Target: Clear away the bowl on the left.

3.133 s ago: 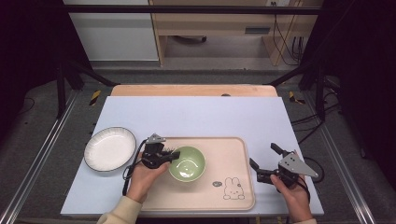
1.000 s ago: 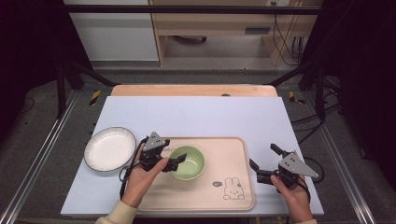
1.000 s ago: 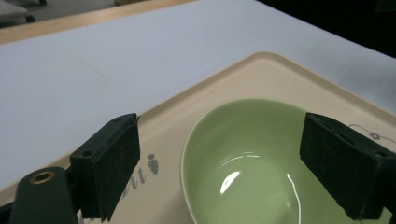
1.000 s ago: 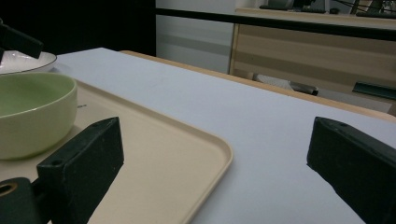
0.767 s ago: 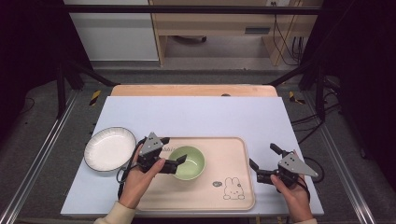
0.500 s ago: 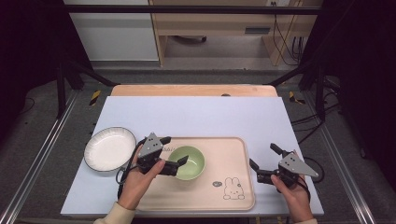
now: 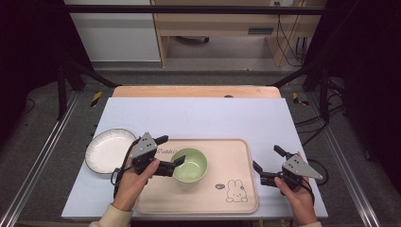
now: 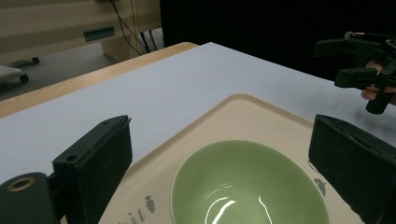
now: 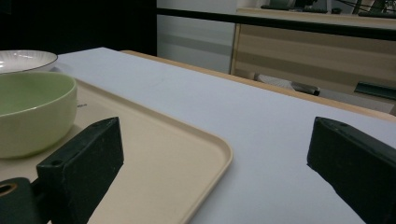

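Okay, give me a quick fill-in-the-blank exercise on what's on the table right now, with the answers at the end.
1. The green bowl sits on the beige ____.
2. The tray has a cartoon ____ printed near one corner.
3. The white plate lies on the person's ____ side of the tray.
4. The left gripper has its jaws ____, wide at the bowl's rim.

Answers: tray; rabbit; left; open
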The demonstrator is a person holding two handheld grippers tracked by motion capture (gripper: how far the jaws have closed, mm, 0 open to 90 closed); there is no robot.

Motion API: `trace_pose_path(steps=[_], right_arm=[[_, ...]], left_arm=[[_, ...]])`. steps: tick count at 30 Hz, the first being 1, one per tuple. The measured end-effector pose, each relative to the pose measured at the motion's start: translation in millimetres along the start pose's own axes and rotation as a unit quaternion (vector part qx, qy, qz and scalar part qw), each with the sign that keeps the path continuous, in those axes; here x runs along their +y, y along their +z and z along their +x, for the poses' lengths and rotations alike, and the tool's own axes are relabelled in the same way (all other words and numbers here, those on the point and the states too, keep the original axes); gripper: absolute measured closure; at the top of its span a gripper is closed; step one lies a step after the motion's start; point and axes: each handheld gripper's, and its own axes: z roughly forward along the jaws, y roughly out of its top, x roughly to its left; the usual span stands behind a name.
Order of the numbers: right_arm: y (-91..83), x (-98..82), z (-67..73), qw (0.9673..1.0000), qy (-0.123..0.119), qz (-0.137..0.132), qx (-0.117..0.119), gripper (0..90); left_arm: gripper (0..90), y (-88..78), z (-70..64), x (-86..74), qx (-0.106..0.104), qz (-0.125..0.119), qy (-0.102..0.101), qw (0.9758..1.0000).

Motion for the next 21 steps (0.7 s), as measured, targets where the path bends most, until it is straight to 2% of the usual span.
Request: trace_pose_path(steps=[13,21], right_arm=[[-0.1,0.0,0.0,1.0000,0.001,0.000,0.000,3.7],[-0.2,0.0,-0.1,1.0000,0.001,0.000,-0.001,3.6]], left_arm=[[5.7,-18.0,14.3,2.3,0.009,-0.024,-0.003,0.9997],[5.7,-30.0,24.5,0.0,0.021,-0.030,-0.001,0.9994]])
